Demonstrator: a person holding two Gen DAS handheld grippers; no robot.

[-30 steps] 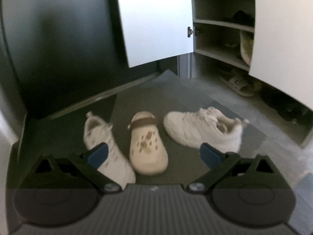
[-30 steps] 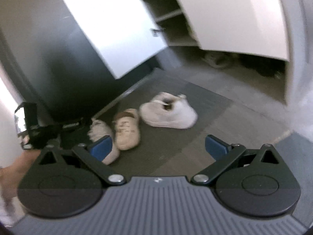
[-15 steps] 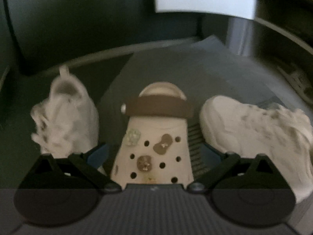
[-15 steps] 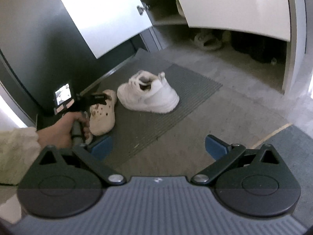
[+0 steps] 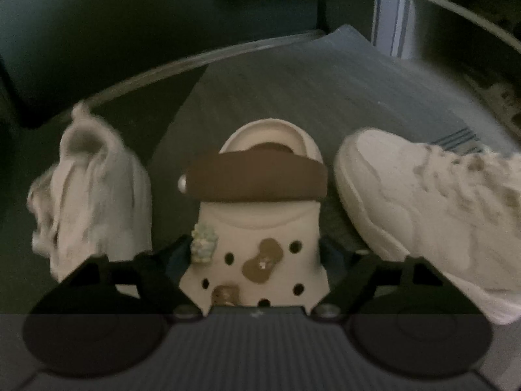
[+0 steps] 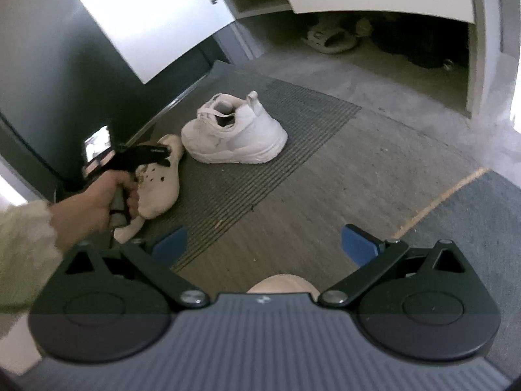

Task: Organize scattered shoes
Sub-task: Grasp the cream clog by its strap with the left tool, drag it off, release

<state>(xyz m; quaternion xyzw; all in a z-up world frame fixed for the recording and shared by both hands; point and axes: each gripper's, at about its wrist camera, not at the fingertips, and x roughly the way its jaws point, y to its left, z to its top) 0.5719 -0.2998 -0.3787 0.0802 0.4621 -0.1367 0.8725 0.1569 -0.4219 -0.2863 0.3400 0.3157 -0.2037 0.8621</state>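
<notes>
The left tongs (image 5: pixel 257 257) are lowered over a cream clog (image 5: pixel 260 228) on the mat (image 5: pixel 309 91), the fingers flanking its toe; whether contact is made cannot be told. A white sneaker (image 5: pixel 423 202) lies just right of these tongs, a second sneaker (image 5: pixel 94 195) just left. The right tongs (image 6: pixel 263 244) are held open above bare floor (image 6: pixel 374 169), well apart from the shoes.
</notes>
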